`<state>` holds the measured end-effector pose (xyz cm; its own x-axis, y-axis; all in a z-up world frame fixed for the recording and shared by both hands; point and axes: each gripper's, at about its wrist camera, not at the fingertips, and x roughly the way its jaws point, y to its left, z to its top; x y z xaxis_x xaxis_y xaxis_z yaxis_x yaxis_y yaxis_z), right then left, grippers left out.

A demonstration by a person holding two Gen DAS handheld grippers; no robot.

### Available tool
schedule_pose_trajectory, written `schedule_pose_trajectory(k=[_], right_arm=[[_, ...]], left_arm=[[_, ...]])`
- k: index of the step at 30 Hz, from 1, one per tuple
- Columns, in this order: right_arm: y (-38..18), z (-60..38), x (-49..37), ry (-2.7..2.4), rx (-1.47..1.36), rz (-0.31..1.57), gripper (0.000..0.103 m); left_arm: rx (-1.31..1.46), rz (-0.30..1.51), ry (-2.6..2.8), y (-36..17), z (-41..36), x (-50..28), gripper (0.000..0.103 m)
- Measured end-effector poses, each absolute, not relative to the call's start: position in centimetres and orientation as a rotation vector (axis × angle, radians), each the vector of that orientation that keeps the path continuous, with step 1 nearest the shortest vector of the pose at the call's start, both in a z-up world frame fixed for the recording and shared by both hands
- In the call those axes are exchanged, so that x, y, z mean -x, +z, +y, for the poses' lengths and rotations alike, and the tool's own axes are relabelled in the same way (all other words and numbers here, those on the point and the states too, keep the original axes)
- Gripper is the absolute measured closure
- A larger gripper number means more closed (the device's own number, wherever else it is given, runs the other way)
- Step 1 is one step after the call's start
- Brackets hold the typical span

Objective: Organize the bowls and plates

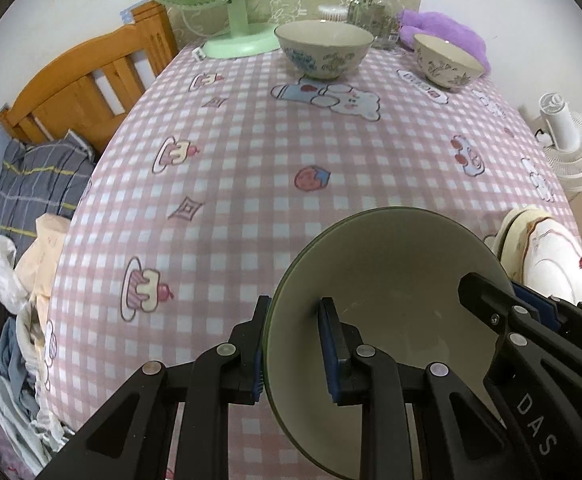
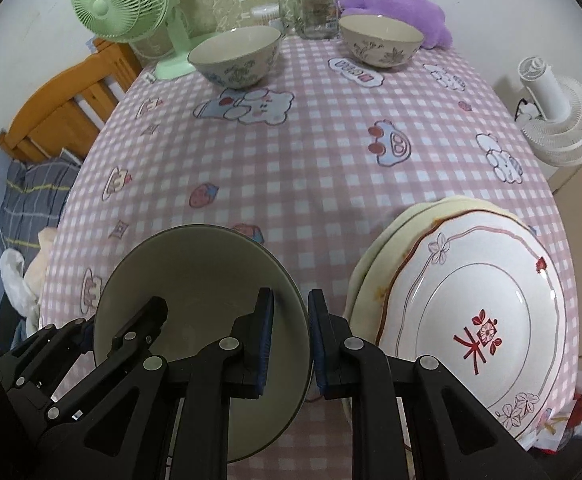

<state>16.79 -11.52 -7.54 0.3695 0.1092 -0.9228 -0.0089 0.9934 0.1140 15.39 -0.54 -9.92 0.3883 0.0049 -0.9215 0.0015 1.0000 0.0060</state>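
A plain grey-green bowl [image 1: 391,280] [image 2: 199,276] sits near the table's front edge. My left gripper [image 1: 293,344] is shut on its left rim, one finger inside and one outside. My right gripper [image 2: 289,340] is shut on its right rim the same way; it also shows in the left wrist view [image 1: 503,304]. A stack of plates [image 2: 471,320] [image 1: 551,264], topped by a white one with red marks, lies just right of the bowl. Two patterned bowls stand at the far end, a larger one [image 1: 323,48] [image 2: 237,56] and a smaller one [image 1: 447,60] [image 2: 381,44].
A green fan [image 1: 227,4] [image 2: 131,12], a glass jar [image 1: 375,12] [image 2: 315,4] and a purple plush [image 2: 395,12] stand along the table's far edge. A wooden bed [image 1: 87,84] lies left. A white fan [image 2: 559,116] stands right of the pink checked tablecloth [image 1: 251,184].
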Motion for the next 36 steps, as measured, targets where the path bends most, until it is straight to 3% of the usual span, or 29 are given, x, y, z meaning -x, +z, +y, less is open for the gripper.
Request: schedule_pose_trajectory(k=[7, 15, 17, 23, 29, 31, 36], right_arm=[[-8.0, -11.6, -16.7, 0.105, -0.074, 1.170, 0.082], [-8.2, -12.1, -16.7, 0.170, -0.088, 1.177, 0.082], [-8.1, -12.1, -16.6, 0.175, -0.073, 1.176, 0.079], [-7.6, -12.8, -16.2, 0.137, -0.110, 1.197, 0.062], [-5.1, -12.4, -16.1, 0.091, -0.110, 1.127, 0.058], [-4.1, -12.2, -16.1, 0.066, -0.104, 1.098, 0.045], [-1.5, -11.1, -16.4, 0.024, -0.069, 1.018, 0.044]], left_arm=[[-0.014, 1.139, 0.047, -10.0, -1.0, -15.0, 0.081], [0.020, 1.121, 0.069, -9.7, -0.6, -14.3, 0.061], [0.022, 1.115, 0.081, -9.5, -0.4, -14.0, 0.049], [0.042, 1.095, 0.085, -8.2, 0.9, -13.7, 0.034], [0.024, 1.071, 0.021, -6.5, 1.6, -14.2, 0.022], [0.013, 1.056, -0.003, -5.7, 1.8, -14.4, 0.018], [0.008, 1.013, -0.053, -3.6, 2.3, -15.4, 0.014]])
